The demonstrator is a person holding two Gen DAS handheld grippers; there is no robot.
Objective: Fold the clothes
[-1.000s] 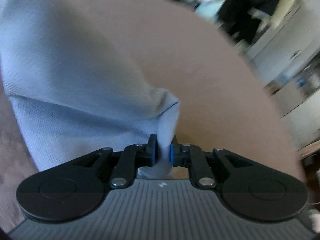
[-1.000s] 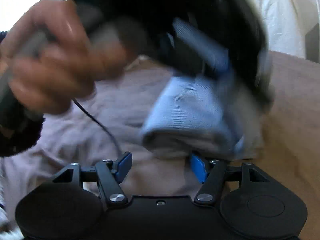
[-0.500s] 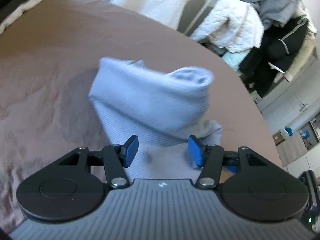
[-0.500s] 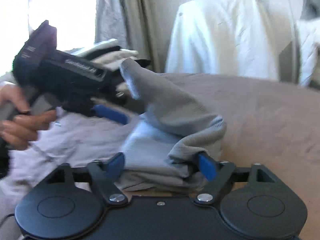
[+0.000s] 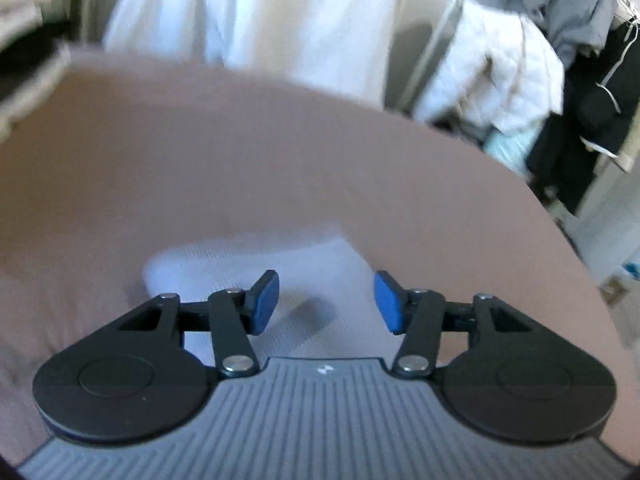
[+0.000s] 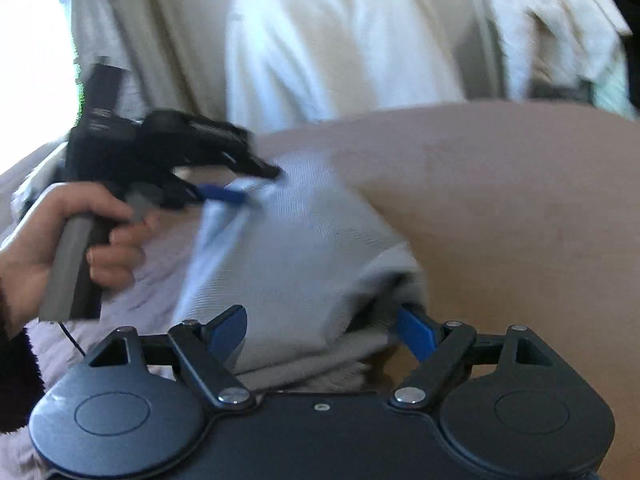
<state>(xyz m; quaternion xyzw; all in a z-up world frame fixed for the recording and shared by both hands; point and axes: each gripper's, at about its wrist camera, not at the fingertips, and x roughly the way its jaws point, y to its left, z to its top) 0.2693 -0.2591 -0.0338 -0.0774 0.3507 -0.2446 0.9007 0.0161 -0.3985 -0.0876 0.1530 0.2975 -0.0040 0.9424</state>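
A light blue-grey ribbed knit garment [image 6: 304,256] is seen lying bunched in a loose fold on the brown bed cover [image 6: 500,208], with a rolled edge turned up at its near right side and a flatter layer spread underneath; some motion blur is noted. In the right wrist view the right gripper [image 6: 320,332] is held low at the garment's near edge, its 2 blue pads spread wide; the rolled edge is draped just beside the right pad, but the cloth is not pinched, so the garment is counted as released there. A pale lilac cloth [image 6: 132,304] is seen beneath the garment on the left. Further back the left gripper [image 6: 240,184] is seen in a person's hand [image 6: 60,240], its blue fingertip close to the garment's far edge; contact cannot be told because of blur. In the left wrist view the left gripper [image 5: 326,300] is shown with jaws about half apart, having just been opened, nothing clamped between them, and the garment [image 5: 312,280] lying on the cover [image 5: 280,152] below the gap. Beyond the bed, a white draped sheet [image 5: 280,20] and hanging clothes [image 5: 560,60] are seen.
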